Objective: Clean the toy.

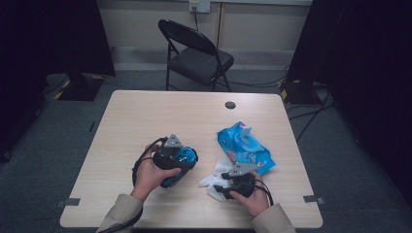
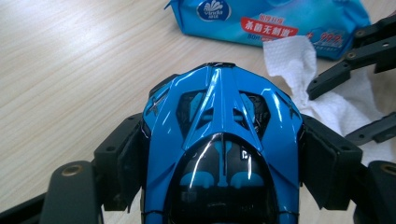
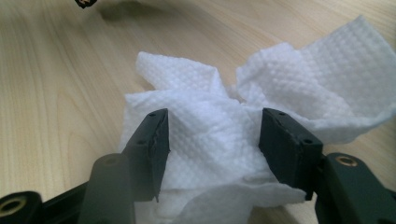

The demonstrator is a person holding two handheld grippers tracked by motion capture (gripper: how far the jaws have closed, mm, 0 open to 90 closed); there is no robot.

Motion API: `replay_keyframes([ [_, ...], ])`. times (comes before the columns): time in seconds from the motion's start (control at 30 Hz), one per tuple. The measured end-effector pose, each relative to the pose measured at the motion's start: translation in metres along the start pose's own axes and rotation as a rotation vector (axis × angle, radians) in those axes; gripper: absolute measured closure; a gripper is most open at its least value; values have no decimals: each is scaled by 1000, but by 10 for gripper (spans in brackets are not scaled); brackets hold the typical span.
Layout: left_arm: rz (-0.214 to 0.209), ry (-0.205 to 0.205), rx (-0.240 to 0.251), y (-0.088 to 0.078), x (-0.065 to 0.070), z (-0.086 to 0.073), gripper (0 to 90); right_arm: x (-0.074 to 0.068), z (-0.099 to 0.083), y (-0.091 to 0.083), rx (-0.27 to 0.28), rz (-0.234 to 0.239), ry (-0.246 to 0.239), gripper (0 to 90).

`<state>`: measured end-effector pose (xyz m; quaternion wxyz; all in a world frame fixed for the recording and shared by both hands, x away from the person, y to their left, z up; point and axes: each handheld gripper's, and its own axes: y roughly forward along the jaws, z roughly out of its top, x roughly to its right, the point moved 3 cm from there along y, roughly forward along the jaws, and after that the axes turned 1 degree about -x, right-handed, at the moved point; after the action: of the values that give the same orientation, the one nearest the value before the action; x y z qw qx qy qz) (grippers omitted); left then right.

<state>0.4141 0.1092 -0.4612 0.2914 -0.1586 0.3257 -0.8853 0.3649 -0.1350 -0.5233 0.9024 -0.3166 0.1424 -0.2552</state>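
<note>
With my left gripper [image 1: 187,162] clamping the blue toy car [image 2: 222,140] and my right gripper [image 3: 212,144] spread over the crumpled wipe [image 3: 224,121], pickup and wiping remain.

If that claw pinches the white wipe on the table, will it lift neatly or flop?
The white wipe lies crumpled and folded, so it probably flops and drapes. It looks thin, likely very light. The right claw stands open around a bunched part, so only that fold may lift first.
</note>
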Motion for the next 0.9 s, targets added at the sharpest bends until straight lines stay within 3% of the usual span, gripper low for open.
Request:
replay_keyframes([
  [0.2,-15,-2,23,-9,-1,-2,248,1,4,-9,-3,-19,2,335],
  [0.33,-19,-4,32,-13,-3,-3,248,5,11,-21,48,-26,12,322],
  [0.37,-25,-10,44,-16,-2,-4,248,10,13,-28,74,-52,25,322],
  [0.5,-32,-12,49,-18,-4,-5,248,14,11,-29,72,-54,26,334],
  [0.53,-32,-8,49,-19,-4,-6,248,14,8,-23,40,-51,10,354],
  [0.67,-43,-8,58,-20,-2,-6,249,9,5,-11,-4,-38,-41,402],
  [0.9,-52,6,70,-22,1,-5,250,4,8,-9,-4,-39,-103,454],
])
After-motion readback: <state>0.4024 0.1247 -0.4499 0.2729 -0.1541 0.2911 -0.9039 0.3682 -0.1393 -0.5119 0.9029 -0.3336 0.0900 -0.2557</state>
